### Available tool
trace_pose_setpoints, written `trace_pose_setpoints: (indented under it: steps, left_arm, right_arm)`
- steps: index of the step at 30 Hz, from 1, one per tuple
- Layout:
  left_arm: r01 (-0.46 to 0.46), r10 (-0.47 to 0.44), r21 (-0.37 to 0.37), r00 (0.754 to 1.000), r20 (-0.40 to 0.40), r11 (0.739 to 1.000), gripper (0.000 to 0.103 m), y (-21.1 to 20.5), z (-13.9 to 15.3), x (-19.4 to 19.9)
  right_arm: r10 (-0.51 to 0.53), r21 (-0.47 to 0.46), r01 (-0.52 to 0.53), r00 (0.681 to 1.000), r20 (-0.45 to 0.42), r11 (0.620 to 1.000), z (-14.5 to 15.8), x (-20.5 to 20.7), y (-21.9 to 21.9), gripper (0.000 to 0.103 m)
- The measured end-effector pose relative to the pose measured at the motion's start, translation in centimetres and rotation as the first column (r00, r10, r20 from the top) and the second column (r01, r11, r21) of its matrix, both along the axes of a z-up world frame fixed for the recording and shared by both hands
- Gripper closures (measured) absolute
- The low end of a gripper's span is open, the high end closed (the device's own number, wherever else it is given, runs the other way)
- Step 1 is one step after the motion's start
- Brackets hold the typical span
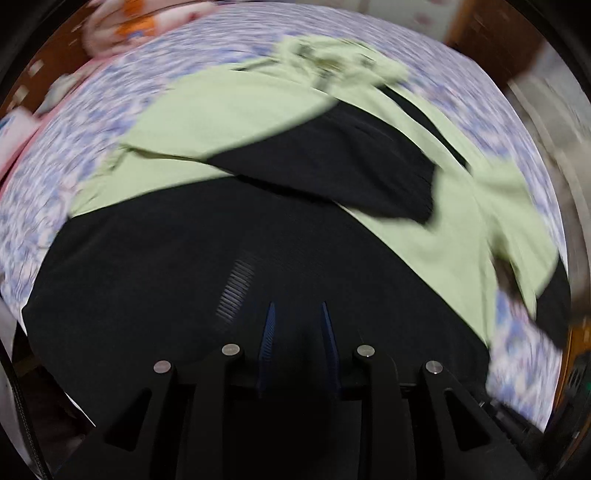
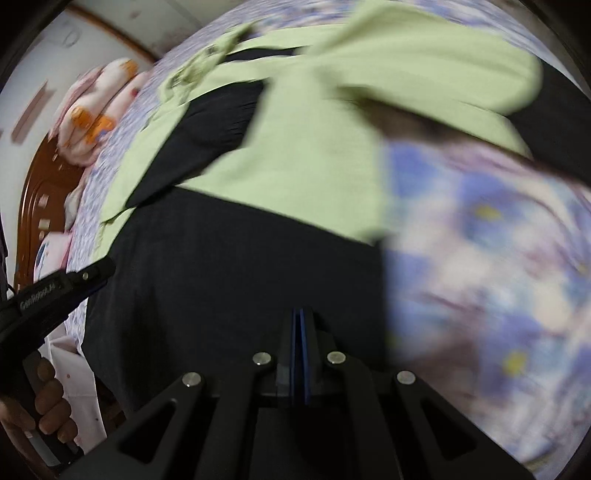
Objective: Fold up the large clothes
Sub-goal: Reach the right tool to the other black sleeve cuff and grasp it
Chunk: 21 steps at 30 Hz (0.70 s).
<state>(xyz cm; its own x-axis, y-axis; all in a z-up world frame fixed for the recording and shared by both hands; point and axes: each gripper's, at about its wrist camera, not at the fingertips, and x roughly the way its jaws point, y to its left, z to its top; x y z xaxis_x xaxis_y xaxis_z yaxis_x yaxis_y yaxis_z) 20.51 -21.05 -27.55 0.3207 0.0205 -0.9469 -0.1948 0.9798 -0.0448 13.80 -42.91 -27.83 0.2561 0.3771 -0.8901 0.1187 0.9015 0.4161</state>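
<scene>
Green-and-black garment lies spread on the floral bedsheet, black hem nearest both grippers. Left gripper: fingers apart, nothing between, over black cloth. Right gripper: pads pressed together; can't tell if cloth is pinched. Frames are blurry. Suggest grabbing hem corners evenly w/ both, then lifting together.

Motion blur smears the floral bedsheet and pillow.

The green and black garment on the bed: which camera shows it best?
The left wrist view: the garment lies nearly whole across the bedsheet, though blurred. The right wrist view sits closer, cropping it at the edges.
</scene>
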Motion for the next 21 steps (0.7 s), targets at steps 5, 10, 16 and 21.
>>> trace_pose_setpoints:
  steps: [5, 10, 16, 21]
  left_arm:
    - [0.132, -0.134, -0.028, 0.986, -0.096, 0.991, 0.079, -8.3, -0.6, -1.0]
    - [0.263, -0.268, -0.051, 0.949, -0.164, 0.964, 0.079, -15.5, -0.8, -1.9]
    - [0.385, -0.383, -0.045, 0.891, -0.245, 0.922, 0.075, -22.7, -0.6, -2.2]
    - [0.418, -0.426, -0.095, 0.849, -0.313, 0.903, 0.074, -27.5, -0.7, -2.4]
  right_arm:
    - [-0.172, 0.019, 0.174, 0.984, -0.051, 0.985, -0.7, -2.9, -8.5, 0.095]
    - [-0.333, 0.127, 0.340, 0.940, -0.075, 0.932, -1.6, -5.2, -16.1, 0.095]
    - [-0.507, 0.197, 0.502, 0.862, -0.029, 0.842, -1.5, -6.2, -22.5, 0.094]
    - [-0.628, 0.269, 0.611, 0.777, -0.028, 0.744, -2.3, -5.0, -26.5, 0.094]
